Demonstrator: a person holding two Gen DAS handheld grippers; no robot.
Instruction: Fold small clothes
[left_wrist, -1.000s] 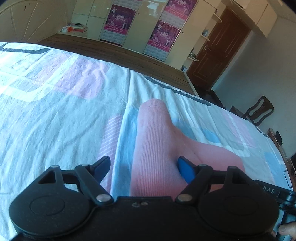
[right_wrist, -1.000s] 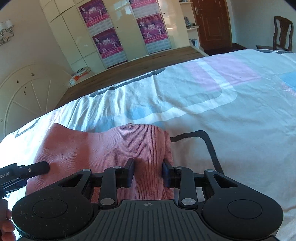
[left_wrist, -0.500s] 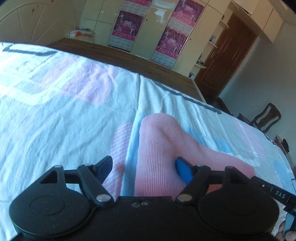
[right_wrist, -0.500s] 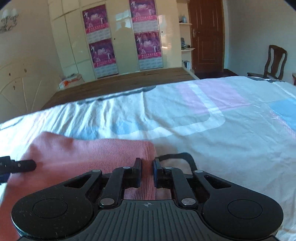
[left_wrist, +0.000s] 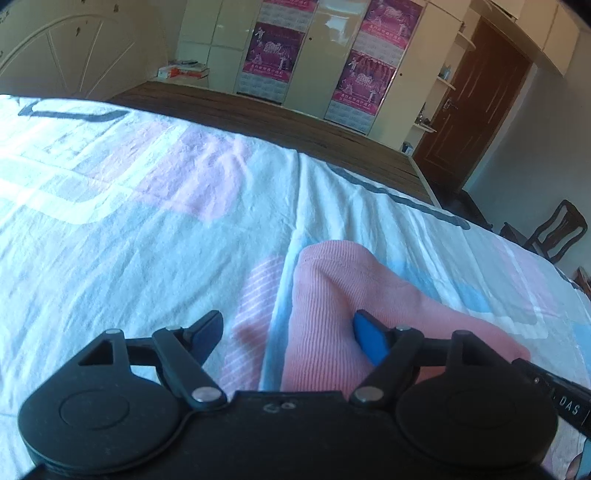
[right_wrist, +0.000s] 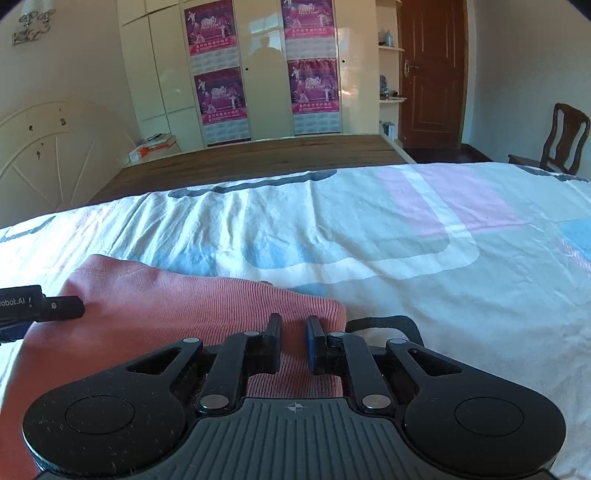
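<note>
One pink ribbed garment (left_wrist: 332, 314) lies folded on the bed sheet (left_wrist: 129, 240), and we count two claws over it. Our left claw (left_wrist: 288, 328) is spread wide, its blue-padded finger resting on the cloth and the other over bare sheet, holding nothing. Our right claw (right_wrist: 293, 341) is narrowed to a small gap above the garment's right edge; we cannot tell whether it pinches the fabric. Four pink posters (right_wrist: 216, 96) hang on the wardrobe, and one wooden chair (right_wrist: 561, 140) stands beyond the bed.
</note>
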